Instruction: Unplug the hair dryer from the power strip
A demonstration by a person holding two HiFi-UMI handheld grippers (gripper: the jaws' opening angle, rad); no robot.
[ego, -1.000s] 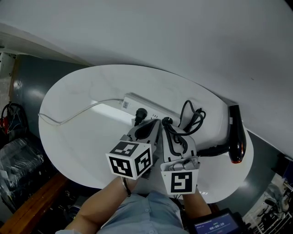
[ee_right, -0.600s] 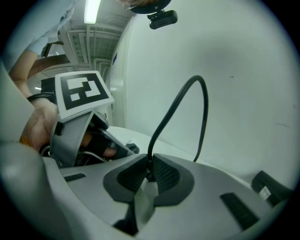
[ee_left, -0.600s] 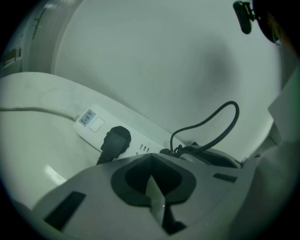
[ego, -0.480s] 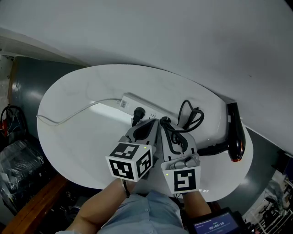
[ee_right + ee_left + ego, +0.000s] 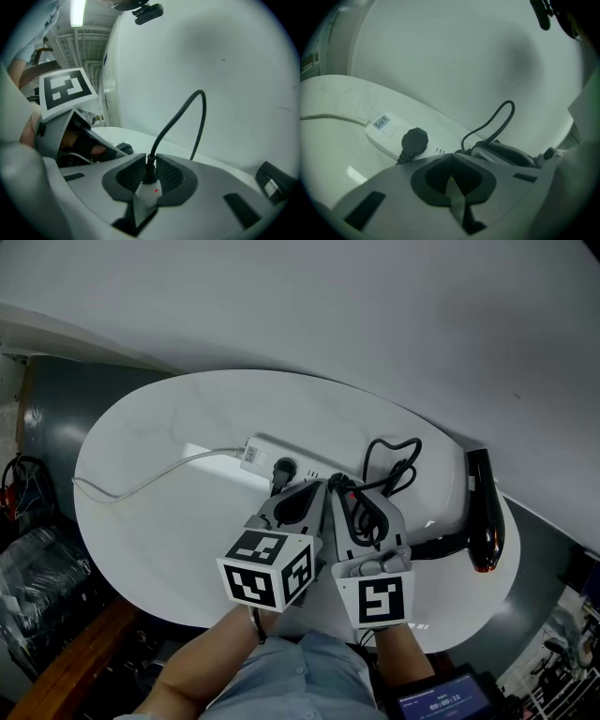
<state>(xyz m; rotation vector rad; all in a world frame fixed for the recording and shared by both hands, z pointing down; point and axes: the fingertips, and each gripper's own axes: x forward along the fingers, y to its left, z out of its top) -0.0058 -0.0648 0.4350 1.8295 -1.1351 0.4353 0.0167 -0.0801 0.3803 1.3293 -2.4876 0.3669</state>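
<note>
Hair dryer plug (image 5: 149, 192) lies in right hand-held gripper (image 5: 149, 162), jaws opening.

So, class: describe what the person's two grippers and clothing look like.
The left gripper and right gripper are grey with dark pads, each carrying a white cube of black square markers. A light blue shirt shows below. The right gripper's jaws have just been opening around a white plug.

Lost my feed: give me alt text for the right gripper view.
The right gripper grips a white plug with a red dot; its jaws have just eased open a little. The plug's black cord arcs up against a pale wall, and the left gripper with its marker cube sits at left.
</note>
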